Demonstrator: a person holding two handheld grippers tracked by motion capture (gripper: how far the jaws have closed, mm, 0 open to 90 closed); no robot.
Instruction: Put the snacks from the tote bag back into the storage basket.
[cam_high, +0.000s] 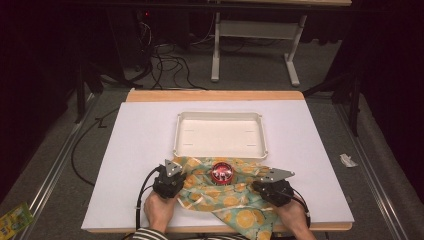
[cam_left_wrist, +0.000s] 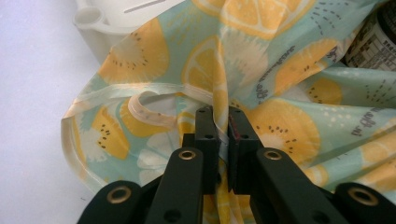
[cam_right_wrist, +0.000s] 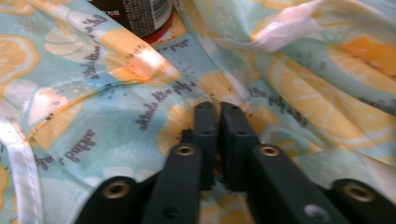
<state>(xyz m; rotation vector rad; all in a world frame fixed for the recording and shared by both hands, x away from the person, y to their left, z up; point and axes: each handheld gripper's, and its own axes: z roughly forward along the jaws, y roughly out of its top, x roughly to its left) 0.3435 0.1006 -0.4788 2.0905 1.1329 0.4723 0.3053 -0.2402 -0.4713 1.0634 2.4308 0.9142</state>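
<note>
my left tongs (cam_left_wrist: 220, 122) and right tongs (cam_right_wrist: 219, 117) are both pinched on the lemon-print cloth (cam_high: 227, 197) at the desk's (cam_high: 135, 150) near edge, so an uneven pull could topple the can (cam_high: 222, 173) standing on it.

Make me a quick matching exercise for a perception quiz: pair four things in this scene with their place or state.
Things:
1. white tray
2. red-topped can
3. left gripper
4. lemon-print cloth

Places or states:
A. pinching a fold of the cloth
B. empty, beyond the cloth
C. standing on the cloth, between the grippers
D. spread at the table's near edge

Pairs: 1-B, 2-C, 3-A, 4-D
</note>
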